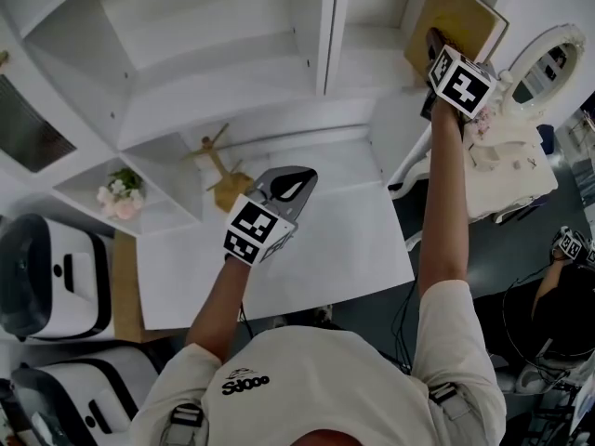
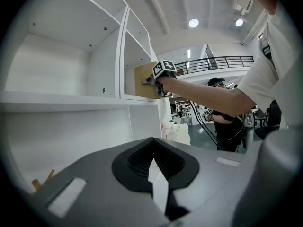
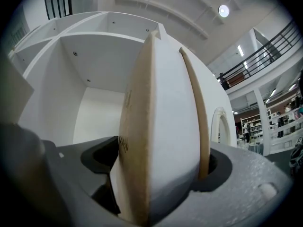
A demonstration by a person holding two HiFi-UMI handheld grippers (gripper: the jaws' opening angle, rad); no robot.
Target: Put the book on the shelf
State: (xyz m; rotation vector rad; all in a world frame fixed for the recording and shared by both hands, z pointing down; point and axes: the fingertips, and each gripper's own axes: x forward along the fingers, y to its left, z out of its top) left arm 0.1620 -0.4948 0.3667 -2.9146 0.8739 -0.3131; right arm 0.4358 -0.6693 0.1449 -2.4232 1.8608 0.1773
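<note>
Head view, raised right hand-held gripper (image 1: pixel 435 49) wide around book (image 1: pixel 460 12), left hand-held gripper (image 1: pixel 296 182) closed

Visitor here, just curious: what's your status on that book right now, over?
Left gripper shut, empty, down below. Right gripper open around the book, which stands upright in the shelf. Nothing seen blocking it. Over.

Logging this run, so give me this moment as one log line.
book: upright in shelf bay | right gripper: jaws open, book between | left gripper: jaws shut, empty
</note>
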